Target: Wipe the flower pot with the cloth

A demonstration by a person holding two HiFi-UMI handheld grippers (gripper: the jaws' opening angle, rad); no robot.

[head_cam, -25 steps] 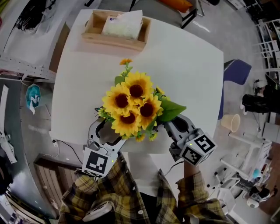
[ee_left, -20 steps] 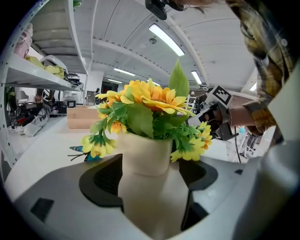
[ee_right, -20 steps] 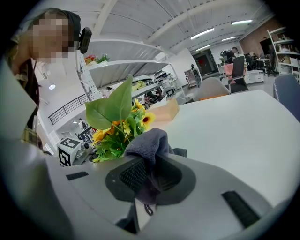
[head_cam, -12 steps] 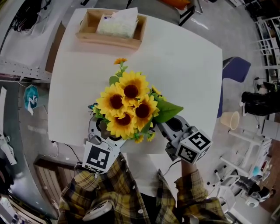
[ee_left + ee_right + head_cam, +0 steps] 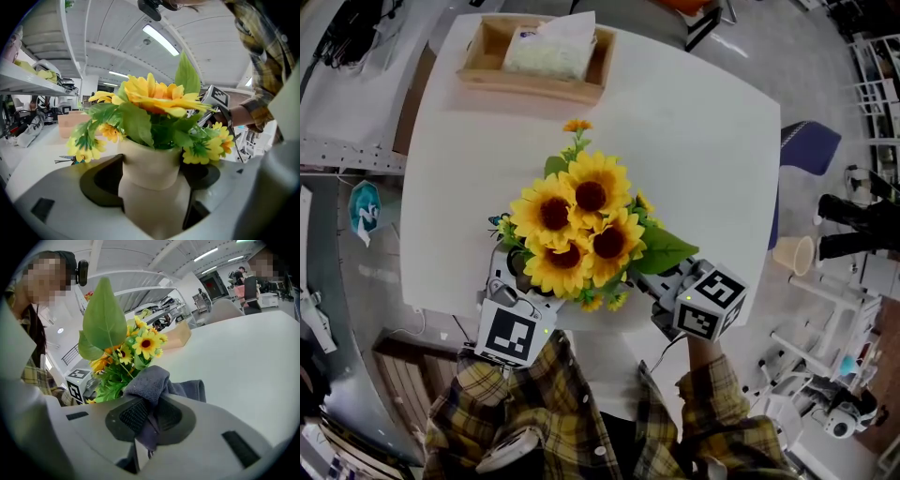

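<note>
The left claw (image 5: 152, 176) has just been opening and is standing wide around the flower pot (image 5: 150, 159). The right claw (image 5: 149, 417) is pinching the grey cloth (image 5: 151, 377).

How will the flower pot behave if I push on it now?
Probably top-heavy: the sunflowers spread wider than the flower pot, so a high push may tip it. The left gripper has just been opening its jaws around the pot, so it's likely unbraced. It may slide on the smooth table.
</note>
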